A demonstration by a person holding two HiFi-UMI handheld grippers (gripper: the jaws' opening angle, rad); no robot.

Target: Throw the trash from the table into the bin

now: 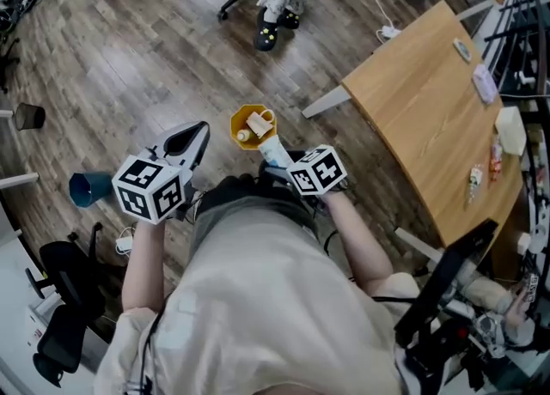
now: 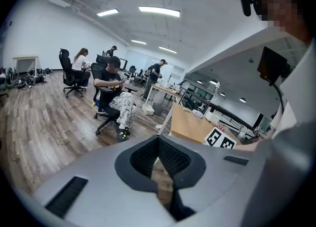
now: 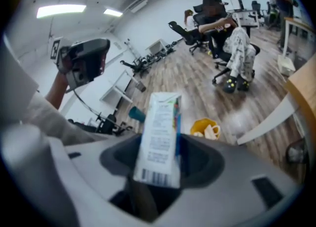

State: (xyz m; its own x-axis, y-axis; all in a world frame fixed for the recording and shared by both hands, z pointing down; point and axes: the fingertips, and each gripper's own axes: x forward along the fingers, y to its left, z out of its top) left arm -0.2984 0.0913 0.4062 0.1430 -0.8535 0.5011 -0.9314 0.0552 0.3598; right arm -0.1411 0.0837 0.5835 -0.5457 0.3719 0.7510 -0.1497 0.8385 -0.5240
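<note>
Right gripper [image 3: 159, 164] has its jaws clamped on a white drink carton [image 3: 160, 132], barcode end down in the grip, the rest sticking out ahead; from the head view the carton sits just at the near rim of the yellow bin [image 1: 249, 124] on the wood floor; there's trash in that bin already; left gripper [image 2: 160, 167] has its jaws pressed together with nothing between them, held out over the floor left of the bin; small litter lies on the wooden table [image 1: 412, 93], well off to the right.
</note>
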